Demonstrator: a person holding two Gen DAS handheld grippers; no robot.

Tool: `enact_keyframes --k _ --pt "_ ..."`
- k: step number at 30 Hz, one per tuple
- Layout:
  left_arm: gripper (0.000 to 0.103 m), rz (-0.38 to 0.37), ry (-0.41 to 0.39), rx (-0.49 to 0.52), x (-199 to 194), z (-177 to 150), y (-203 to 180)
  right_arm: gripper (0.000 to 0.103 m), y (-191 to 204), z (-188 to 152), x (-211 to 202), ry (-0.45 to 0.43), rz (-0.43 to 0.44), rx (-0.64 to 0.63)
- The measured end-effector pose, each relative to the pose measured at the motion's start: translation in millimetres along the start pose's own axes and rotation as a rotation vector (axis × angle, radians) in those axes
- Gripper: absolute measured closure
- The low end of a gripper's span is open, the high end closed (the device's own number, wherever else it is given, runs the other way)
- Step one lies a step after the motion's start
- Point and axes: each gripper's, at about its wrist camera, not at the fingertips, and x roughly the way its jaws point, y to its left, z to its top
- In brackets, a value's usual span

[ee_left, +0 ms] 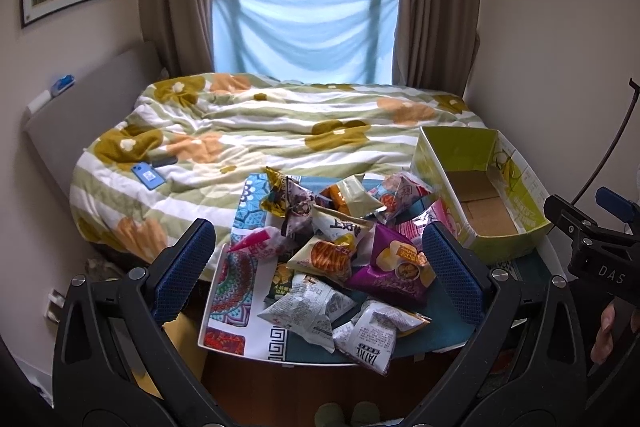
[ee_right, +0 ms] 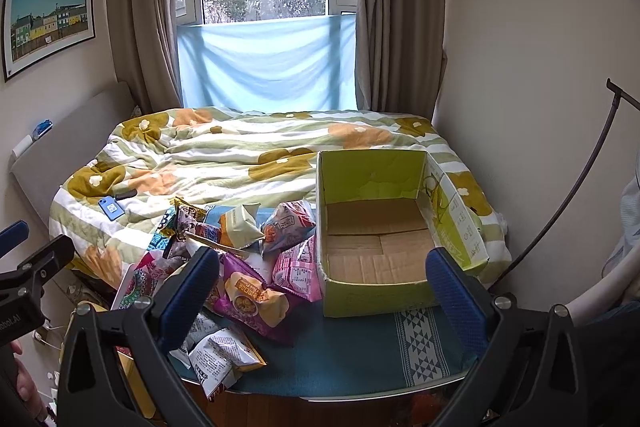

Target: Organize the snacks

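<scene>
Both of our claws hang spread wide with nothing between their blue pads; our left gripper hovers over the snack pile, and our right gripper hovers over the near edge of the box; we can see the right tool's black body at the right edge of the left view.

Going left to right on the small table, we see its patterned cloth bare at the left side; then comes the heap of snack packets, lying loose and overlapping; a pink packet sits at the heap's left; a silver-grey packet lies near the front; a purple chip bag rests in the middle, and in the right view that bag lies just beside the left finger; a white packet with black lettering hangs over the table's front edge; a pink-and-white packet touches the box's left wall.

At the far right stands the green cardboard box, open at the top, upright, its brown floor holding no packets.

Behind the table lies a bed with a flowered quilt; a blue phone rests on the quilt's left part.
</scene>
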Motion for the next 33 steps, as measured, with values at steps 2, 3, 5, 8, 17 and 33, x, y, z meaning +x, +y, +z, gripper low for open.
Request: enact_keyframes --k 2,3,5,8,17,33 --pt "0.001 -0.004 0.004 -0.001 1.0 0.0 0.9 0.0 -0.4 0.3 0.0 0.001 0.001 -0.001" --pt "0.001 -0.001 0.004 0.003 1.7 0.6 0.6 0.0 0.1 0.5 0.3 0.002 0.001 0.0" --pt "0.001 0.007 0.001 0.01 2.3 1.7 0.4 0.0 0.4 0.5 0.5 0.002 0.001 -0.002" --pt "0.001 0.017 -0.004 0.009 2.0 3.1 2.1 0.0 1.5 -0.1 0.5 0.002 0.01 -0.002" --pt "0.001 0.031 0.003 0.005 2.3 2.2 4.1 0.0 4.7 -0.7 2.9 0.002 0.02 -0.001" --pt "0.001 0.032 -0.007 0.011 -5.2 -1.1 -4.3 0.0 5.5 0.1 2.4 0.004 0.019 0.0"
